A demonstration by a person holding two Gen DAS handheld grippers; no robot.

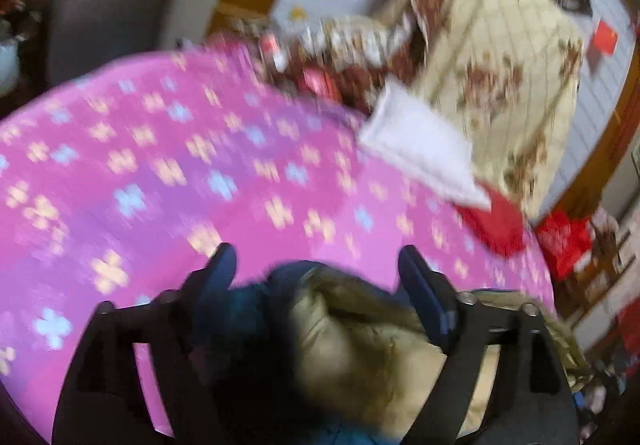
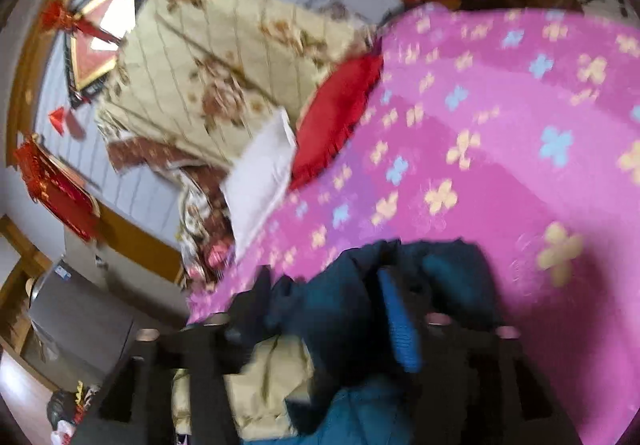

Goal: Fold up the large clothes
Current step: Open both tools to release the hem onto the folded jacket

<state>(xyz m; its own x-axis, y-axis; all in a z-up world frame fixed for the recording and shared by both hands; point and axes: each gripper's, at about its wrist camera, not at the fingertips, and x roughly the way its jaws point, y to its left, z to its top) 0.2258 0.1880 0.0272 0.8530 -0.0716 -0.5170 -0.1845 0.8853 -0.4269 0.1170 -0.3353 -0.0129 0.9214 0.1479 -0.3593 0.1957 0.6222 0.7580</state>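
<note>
Bunching between fingers: the dark blue jacket (image 1: 256, 309) with its tan lining (image 1: 360, 345) fills the gap of the left gripper (image 1: 316, 265), whose fingers stand wide apart around it.
Right gripper (image 2: 320, 285): its fingers are spread, with jacket (image 2: 352, 309) folds heaped between them; whether it pinches cloth I cannot tell.
Writing: too blurred to read anywhere.
Surface: a pink flowered bedspread (image 1: 200, 165) under the jacket.
Room: a cream floral quilt (image 1: 500, 65), white pillow (image 1: 420, 149) and red cushion (image 2: 336, 117) lie beyond; red decorations (image 2: 52, 185) hang on the wall.
</note>
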